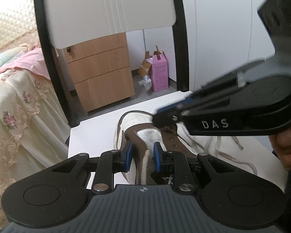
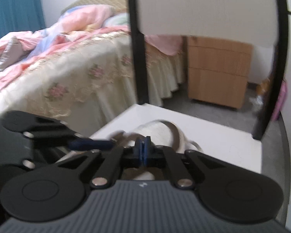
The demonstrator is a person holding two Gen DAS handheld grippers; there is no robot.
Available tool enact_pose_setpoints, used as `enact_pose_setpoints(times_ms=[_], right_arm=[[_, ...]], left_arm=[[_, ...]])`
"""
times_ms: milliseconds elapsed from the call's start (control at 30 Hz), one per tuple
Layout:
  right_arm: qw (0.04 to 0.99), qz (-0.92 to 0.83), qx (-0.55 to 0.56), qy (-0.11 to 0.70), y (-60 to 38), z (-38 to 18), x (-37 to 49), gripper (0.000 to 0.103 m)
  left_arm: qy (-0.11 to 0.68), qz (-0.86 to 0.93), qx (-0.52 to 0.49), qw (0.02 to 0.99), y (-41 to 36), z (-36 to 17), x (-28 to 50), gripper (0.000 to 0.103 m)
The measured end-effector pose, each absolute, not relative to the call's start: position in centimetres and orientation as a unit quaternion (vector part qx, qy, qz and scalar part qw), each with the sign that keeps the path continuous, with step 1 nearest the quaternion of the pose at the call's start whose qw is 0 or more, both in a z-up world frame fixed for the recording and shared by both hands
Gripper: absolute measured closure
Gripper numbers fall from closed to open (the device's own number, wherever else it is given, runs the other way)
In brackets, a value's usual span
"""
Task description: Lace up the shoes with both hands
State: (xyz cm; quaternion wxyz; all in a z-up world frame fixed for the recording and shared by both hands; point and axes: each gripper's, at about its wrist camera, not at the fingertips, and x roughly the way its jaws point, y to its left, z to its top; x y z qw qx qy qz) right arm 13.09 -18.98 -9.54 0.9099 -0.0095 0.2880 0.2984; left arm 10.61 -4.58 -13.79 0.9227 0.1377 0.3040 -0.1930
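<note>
Left wrist view
- Shoe: a white and brown leather sneaker is seen lying on a white tabletop, toe pointed away from the camera.
- Left gripper: the black two-finger left gripper with blue pads is held narrow, its pads set on either side of the shoe's brown collar and white tongue; the collar appears to be pinched between them.
- Laces: grey-white cord laces are seen trailing loose over the tabletop to the right of the shoe.
- Right gripper: the black right gripper marked "DAS" is seen from the side, blurred, its tip brought down to the eyelet row near the toe; whether a lace is caught there cannot be told.
- Hand: part of a person's hand is seen at the right edge.
- Background: a wooden three-drawer cabinet, a pink carton and a bed with a floral lace cover are seen beyond the table.

Right wrist view
- Right gripper: its blue pads are pressed flat together, fully closed; nothing can be made out between them.
- Shoe: the sneaker is blurred, lying just beyond and beneath the fingertips.
- Left gripper: it is seen at the left, dark and blurred, reaching in towards the shoe.
</note>
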Motion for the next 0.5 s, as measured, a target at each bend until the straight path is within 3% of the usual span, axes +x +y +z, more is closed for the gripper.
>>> enact_pose_setpoints(times_ms=[200, 500], right_arm=[[0.916, 0.306, 0.041, 0.255, -19.3, -5.8, 13.5, 0.1], [0.923, 0.327, 0.126, 0.159, -20.2, 4.1, 13.2, 0.1]], left_arm=[[0.302, -0.193, 0.142, 0.923, -4.6, -13.8, 10.4, 0.079], [0.302, -0.191, 0.14, 0.923, -4.5, -13.8, 10.5, 0.079]])
